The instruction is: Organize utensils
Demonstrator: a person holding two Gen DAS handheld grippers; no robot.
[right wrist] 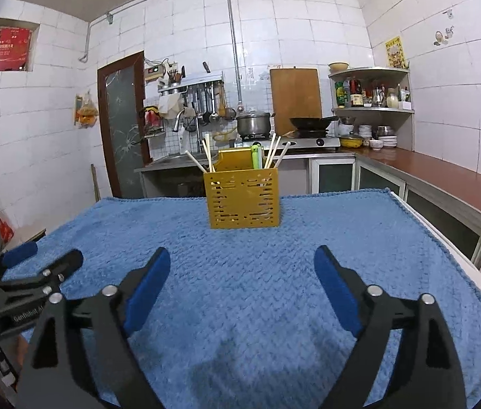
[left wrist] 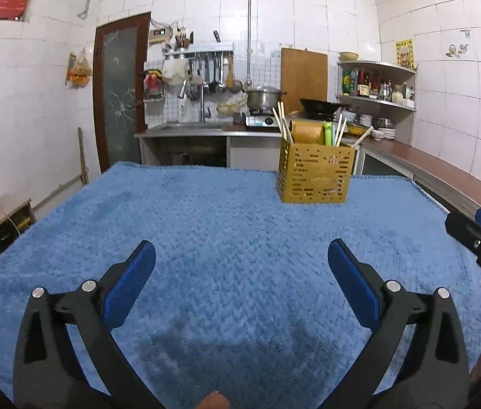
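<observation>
A counter covered by a blue towel (left wrist: 226, 225) is seen from both wrist views. The left gripper (left wrist: 242, 255) is held low over the towel with its jaws spread wide, and nothing is gripped between its blue pads (left wrist: 131, 283). The right gripper (right wrist: 242, 262) is likewise held wide open and empty above the towel; in the left wrist view it is glimpsed at about 3 o'clock, at the frame's edge.

A yellow perforated utensil holder (left wrist: 313, 173) is stood upright on the towel, toward the far edge. From the left gripper it is placed at roughly 1 o'clock, well apart; from the right gripper it is found almost at 12 o'clock, also well apart. Several pale chopsticks (left wrist: 283, 122) are leaned inside the holder, tilted outward to both sides, and a green utensil (left wrist: 328, 133) is stood among them. A yellow flap-like part rises behind them inside the holder.

Beyond the towel, a stove with a steel pot (right wrist: 253, 123) and a dark wok (right wrist: 310, 122) is seen against the tiled wall.
</observation>
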